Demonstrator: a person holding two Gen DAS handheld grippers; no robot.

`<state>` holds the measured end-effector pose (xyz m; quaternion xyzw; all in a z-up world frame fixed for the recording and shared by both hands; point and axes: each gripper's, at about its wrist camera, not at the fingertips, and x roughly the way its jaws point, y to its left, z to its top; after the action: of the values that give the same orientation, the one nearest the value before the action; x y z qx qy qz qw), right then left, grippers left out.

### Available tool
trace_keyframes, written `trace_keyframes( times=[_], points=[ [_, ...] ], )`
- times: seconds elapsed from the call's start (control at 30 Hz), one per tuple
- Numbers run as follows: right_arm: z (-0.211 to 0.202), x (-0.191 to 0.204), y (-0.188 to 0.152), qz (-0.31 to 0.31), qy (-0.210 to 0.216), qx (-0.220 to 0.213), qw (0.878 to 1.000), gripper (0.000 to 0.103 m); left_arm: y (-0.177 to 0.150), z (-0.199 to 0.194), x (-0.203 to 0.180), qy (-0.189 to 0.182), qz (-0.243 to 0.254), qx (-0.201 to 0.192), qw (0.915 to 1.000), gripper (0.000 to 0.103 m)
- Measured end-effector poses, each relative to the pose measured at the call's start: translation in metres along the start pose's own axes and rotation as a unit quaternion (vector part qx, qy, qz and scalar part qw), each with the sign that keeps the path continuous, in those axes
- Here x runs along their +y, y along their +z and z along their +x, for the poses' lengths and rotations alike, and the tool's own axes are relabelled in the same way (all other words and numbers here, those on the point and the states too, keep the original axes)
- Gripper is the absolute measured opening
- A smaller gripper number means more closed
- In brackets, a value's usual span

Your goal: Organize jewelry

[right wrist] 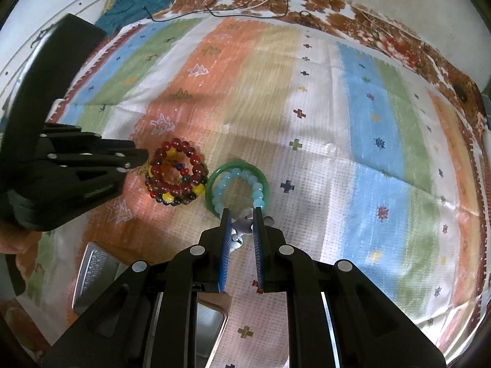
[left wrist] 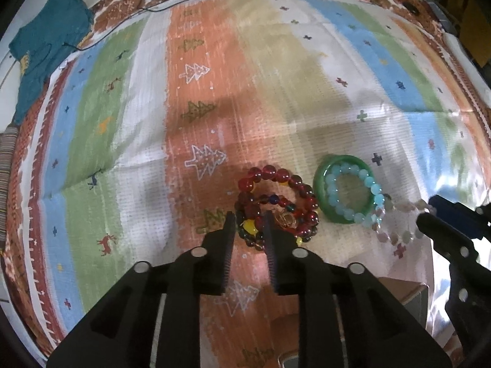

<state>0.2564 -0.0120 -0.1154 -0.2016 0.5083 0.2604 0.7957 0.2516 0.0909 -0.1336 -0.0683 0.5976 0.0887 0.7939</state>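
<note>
A pile of red and yellow bead bracelets point(left wrist: 276, 202) lies on the striped cloth; it also shows in the right wrist view point(right wrist: 176, 173). My left gripper point(left wrist: 250, 219) is open, its fingers straddling the near edge of this pile. To the right lie a green bangle point(left wrist: 343, 188) and a light-blue bead bracelet point(left wrist: 356, 190) inside it, also in the right wrist view point(right wrist: 237, 184). A pale pink-white bead bracelet point(left wrist: 399, 224) trails from them. My right gripper point(right wrist: 242, 216) is partly closed around this pale bracelet point(right wrist: 242, 228), its blue pads beside the beads.
A striped patterned cloth point(left wrist: 214, 92) covers the table. A teal garment point(left wrist: 46, 49) lies at the far left. Thin cables point(right wrist: 245, 3) run along the far edge. A metal tin point(right wrist: 211, 328) and its lid point(right wrist: 92, 276) sit near the front edge, below my right gripper.
</note>
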Motion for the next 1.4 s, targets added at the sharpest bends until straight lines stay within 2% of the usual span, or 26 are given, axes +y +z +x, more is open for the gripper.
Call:
trace_keyframes(
  times=[0.07,0.5,0.63,0.7,0.8,0.93,1.07,1.4],
  points=[
    [0.0,0.0,0.0,-0.001,0.002,0.001,1.0,0.015,0.002,0.005,-0.001,0.002,-0.002,0.003,1.0,0.025],
    [0.004,0.004,0.0,-0.007,0.001,0.006,1.0,0.015,0.011,0.041,-0.014,0.039,0.016,0.03,0.9987,0.025],
    [0.005,0.004,0.001,-0.008,0.001,0.007,1.0,0.015,0.012,0.038,-0.013,0.048,0.013,0.021,0.9985,0.013],
    [0.005,0.004,0.001,-0.008,0.0,0.007,1.0,0.015,0.011,0.035,-0.011,0.036,0.01,0.022,0.9991,0.013],
    [0.005,0.005,0.0,-0.009,-0.001,0.006,1.0,0.015,0.01,0.033,-0.011,0.038,0.011,0.019,0.9991,0.013],
    [0.001,0.004,-0.002,-0.006,-0.004,0.001,1.0,0.015,0.009,0.017,-0.009,0.023,0.001,0.004,0.9997,0.013],
    [-0.007,0.001,-0.001,0.0,-0.013,-0.014,1.0,0.015,0.005,-0.01,-0.01,-0.008,-0.005,-0.02,0.9998,0.013],
    [-0.028,0.004,-0.005,0.015,-0.025,-0.062,0.998,0.015,-0.011,-0.07,-0.004,-0.039,-0.021,-0.076,0.9961,0.013]
  ],
)
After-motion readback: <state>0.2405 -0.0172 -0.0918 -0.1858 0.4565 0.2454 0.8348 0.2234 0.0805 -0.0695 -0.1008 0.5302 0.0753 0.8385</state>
